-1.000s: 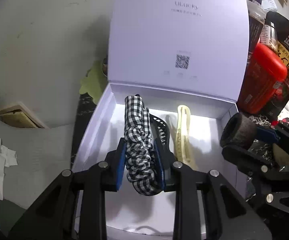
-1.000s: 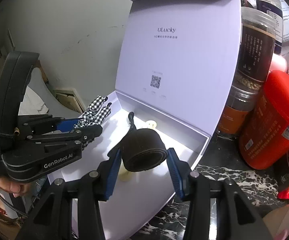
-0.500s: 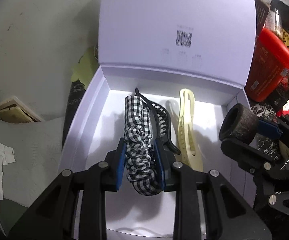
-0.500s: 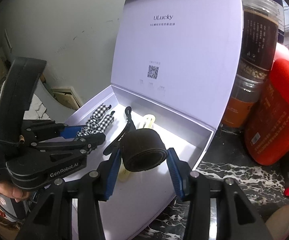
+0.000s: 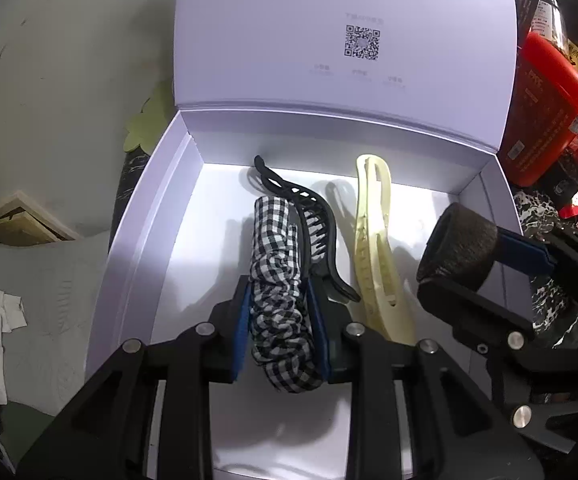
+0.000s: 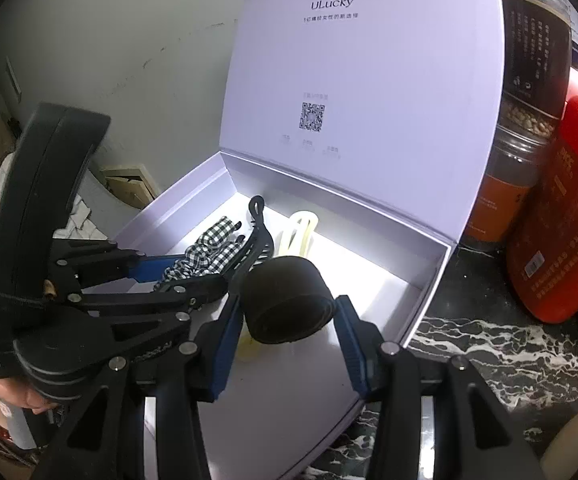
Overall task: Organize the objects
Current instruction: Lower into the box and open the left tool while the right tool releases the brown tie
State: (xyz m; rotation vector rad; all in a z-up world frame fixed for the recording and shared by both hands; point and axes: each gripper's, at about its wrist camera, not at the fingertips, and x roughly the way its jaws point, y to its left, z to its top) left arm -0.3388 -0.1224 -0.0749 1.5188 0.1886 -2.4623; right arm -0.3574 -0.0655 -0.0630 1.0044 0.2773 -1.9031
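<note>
With our left hand-held gripper [image 5: 279,320] clenched on the black-and-white gingham fabric scrunchie [image 5: 277,276] and the right [image 6: 287,330] grasping the dark brown velcro hair roller [image 6: 287,300], we should lower both onto bare floor of the open lilac cardboard box [image 5: 161,200], avoiding its clips.

Inside of the raised box lid [image 6: 361,80]: brand "ULucky" near the top, one line of small unreadable characters beneath; QR code [image 6: 312,117] lower down, three faint captions under it. Dark jar [image 6: 529,40] and red container [image 6: 561,216]: printed characters, illegible.
</note>
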